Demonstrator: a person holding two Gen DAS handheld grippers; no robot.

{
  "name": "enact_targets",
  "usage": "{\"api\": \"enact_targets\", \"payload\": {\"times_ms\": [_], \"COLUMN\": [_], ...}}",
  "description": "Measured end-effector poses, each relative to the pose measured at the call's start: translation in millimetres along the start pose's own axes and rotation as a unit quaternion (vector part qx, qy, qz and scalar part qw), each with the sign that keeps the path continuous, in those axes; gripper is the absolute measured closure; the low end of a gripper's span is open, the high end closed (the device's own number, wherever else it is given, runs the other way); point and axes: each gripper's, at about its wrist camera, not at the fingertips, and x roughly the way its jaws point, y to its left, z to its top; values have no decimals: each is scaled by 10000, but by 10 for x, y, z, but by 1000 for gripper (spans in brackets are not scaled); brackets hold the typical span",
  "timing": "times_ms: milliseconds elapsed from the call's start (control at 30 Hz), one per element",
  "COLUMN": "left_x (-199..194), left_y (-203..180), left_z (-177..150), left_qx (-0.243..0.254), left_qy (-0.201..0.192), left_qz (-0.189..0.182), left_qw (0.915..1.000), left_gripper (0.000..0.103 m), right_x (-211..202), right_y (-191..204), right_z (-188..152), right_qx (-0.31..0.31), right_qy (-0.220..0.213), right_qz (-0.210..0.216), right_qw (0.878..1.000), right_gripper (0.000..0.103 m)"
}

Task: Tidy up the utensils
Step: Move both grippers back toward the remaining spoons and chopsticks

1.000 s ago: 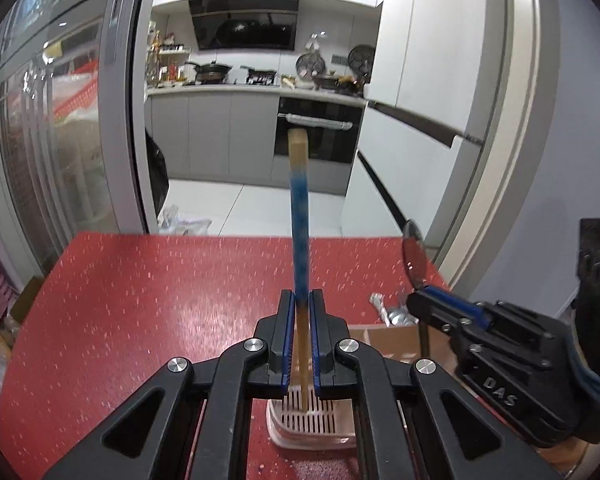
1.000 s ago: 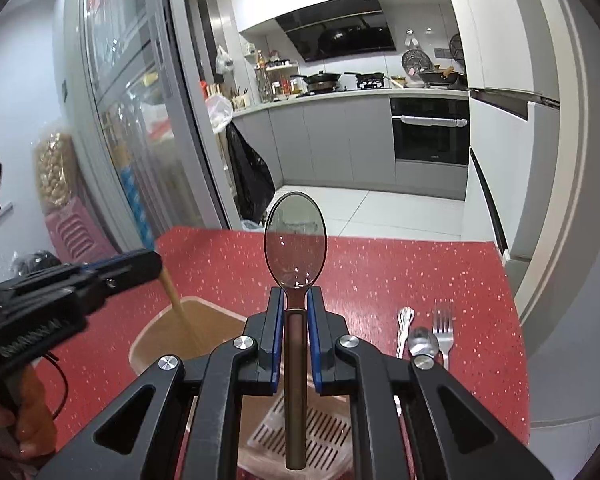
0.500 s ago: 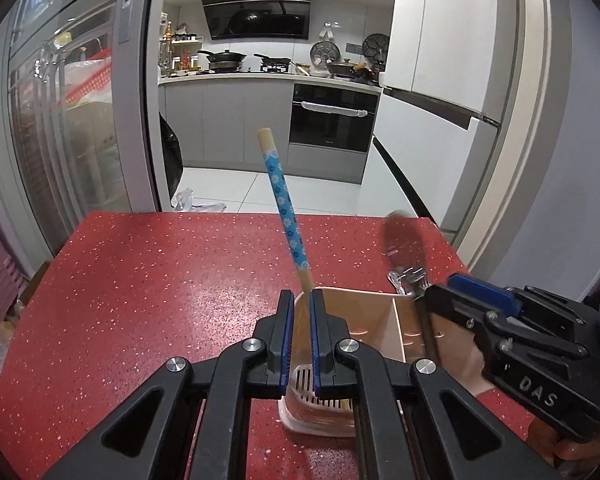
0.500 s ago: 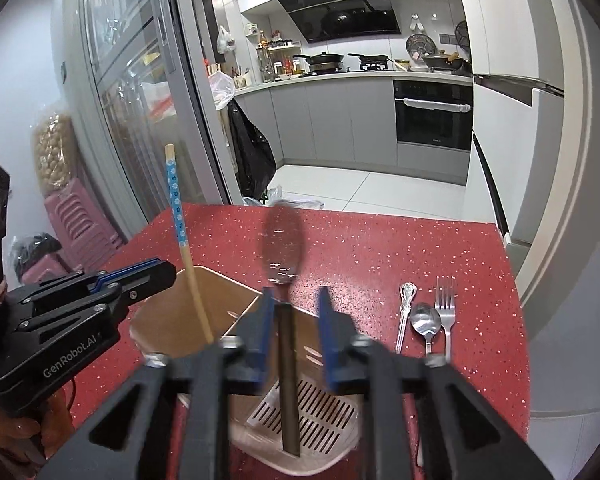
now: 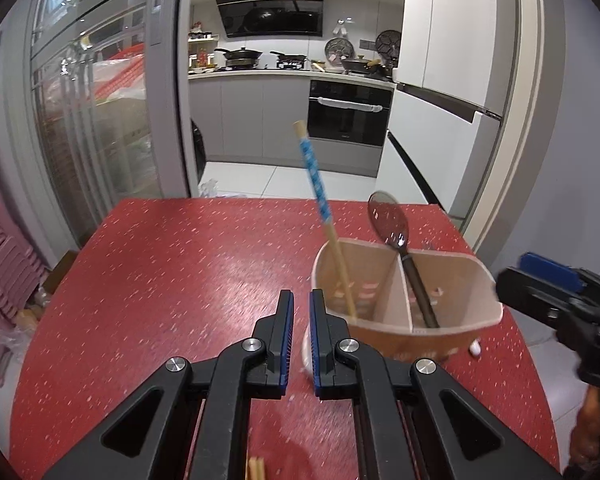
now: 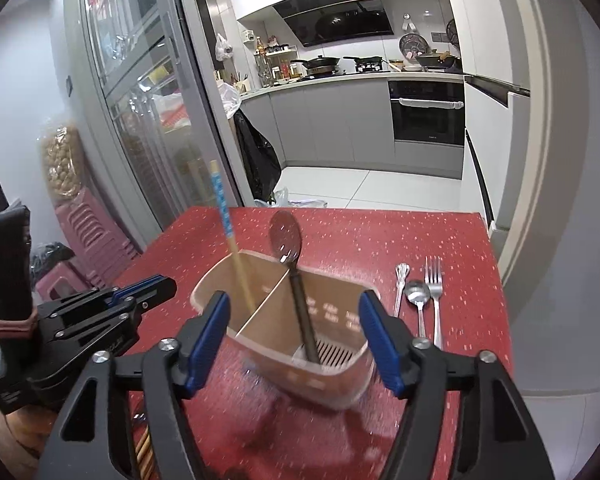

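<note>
A beige two-compartment utensil holder stands on the red table. A blue-patterned chopstick leans in its left compartment. A dark spoon stands in its right compartment. My left gripper is empty, its jaws a narrow gap apart, just left of the holder. My right gripper is wide open and empty, its fingers on either side of the holder.
A silver spoon, a fork and another small metal utensil lie on the table right of the holder. More chopsticks lie at the near edge. The table ends at a wall on the right.
Both grippers let go: the chopstick and the dark spoon now stand in the holder. Both grippers have drawn back, and the right one has opened wide.
</note>
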Motion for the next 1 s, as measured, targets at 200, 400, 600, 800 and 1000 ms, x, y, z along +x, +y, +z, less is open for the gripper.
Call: {"api": "enact_targets", "payload": {"times_ms": [200, 400, 600, 800, 1000], "left_x": [-219, -387, -489, -472, -264], "left_y": [142, 397, 673, 898, 1104], "left_z": [-309, -747, -1138, -1434, -1716], "left_qx": [-78, -239, -369, -304, -195], "left_qy": [110, 360, 456, 617, 1267], "left_qz": [78, 142, 526, 811, 768], "left_qw": [9999, 9990, 9969, 9943, 9888], "left_gripper": [71, 71, 0, 0, 0], "right_x": [-250, -300, -287, -238, -87], "right_y": [125, 141, 104, 172, 213], "right_z": [-277, -648, -1026, -1316, -1555], "right_qx": [149, 412, 716, 615, 548], "right_qy": [217, 666, 1136, 1521, 2234], "right_qz": [28, 68, 269, 124, -155], "right_qw": [9996, 9969, 9906, 9864, 9731], "right_gripper": [23, 19, 13, 13, 13]}}
